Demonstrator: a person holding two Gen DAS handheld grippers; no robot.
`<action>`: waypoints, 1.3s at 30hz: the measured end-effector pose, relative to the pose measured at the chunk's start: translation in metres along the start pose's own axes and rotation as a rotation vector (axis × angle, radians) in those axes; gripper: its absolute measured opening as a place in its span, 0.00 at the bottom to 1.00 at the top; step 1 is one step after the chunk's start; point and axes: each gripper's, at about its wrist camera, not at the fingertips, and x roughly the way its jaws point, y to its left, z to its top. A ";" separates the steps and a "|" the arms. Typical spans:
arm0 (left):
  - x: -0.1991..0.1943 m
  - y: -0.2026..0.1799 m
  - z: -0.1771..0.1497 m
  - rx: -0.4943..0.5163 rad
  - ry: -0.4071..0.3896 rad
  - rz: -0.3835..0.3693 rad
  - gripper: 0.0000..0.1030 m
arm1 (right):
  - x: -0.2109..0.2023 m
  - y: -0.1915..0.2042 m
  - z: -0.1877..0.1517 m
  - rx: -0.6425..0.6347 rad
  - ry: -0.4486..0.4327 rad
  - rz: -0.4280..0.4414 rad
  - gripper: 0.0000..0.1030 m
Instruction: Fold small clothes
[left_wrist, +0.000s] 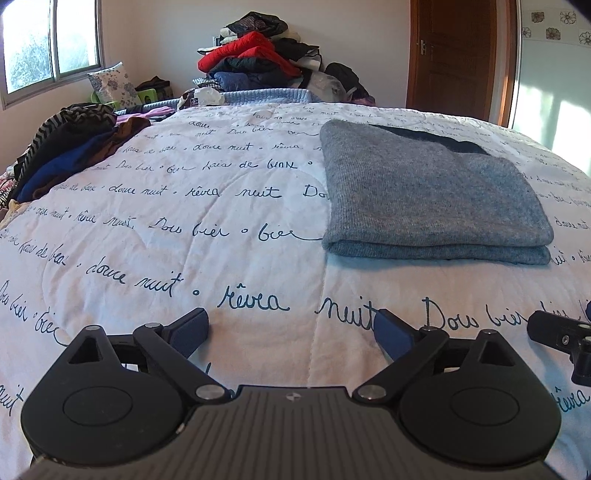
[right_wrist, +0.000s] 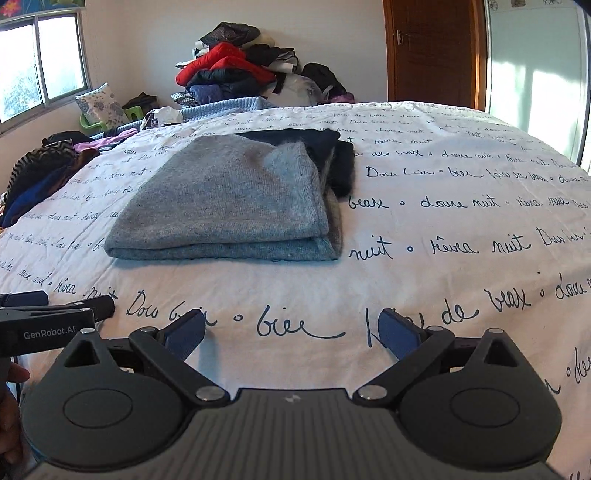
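Observation:
A folded grey knit garment (left_wrist: 424, 192) lies on the white bedspread (left_wrist: 184, 221), with a dark garment (left_wrist: 436, 138) showing under its far edge. In the right wrist view the grey fold (right_wrist: 229, 199) sits ahead and to the left, the dark piece (right_wrist: 332, 158) poking out at its far right. My left gripper (left_wrist: 291, 332) hovers open over bare bedspread, short of the fold and left of it, nothing between its blue pads. Nearer than the garment, my right gripper (right_wrist: 291, 332) also stands open and empty. Each gripper's fingers show at the edge of the other's view.
A heap of unfolded clothes (left_wrist: 70, 147) lies at the bed's left edge. Beyond the far edge stands a tall pile of clothing (left_wrist: 258, 55) against the wall. A wooden door (left_wrist: 458, 55) is at the back right, a window (left_wrist: 48, 44) at the left.

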 end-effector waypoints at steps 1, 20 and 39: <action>0.000 0.000 -0.001 0.000 -0.002 0.002 0.93 | 0.000 0.000 -0.001 -0.005 -0.002 -0.005 0.98; 0.005 0.005 -0.005 -0.032 -0.003 0.000 1.00 | 0.007 0.005 -0.004 -0.035 -0.015 -0.031 0.99; 0.004 0.004 -0.007 -0.032 -0.007 -0.004 1.00 | 0.012 0.006 -0.006 -0.023 -0.021 -0.046 1.00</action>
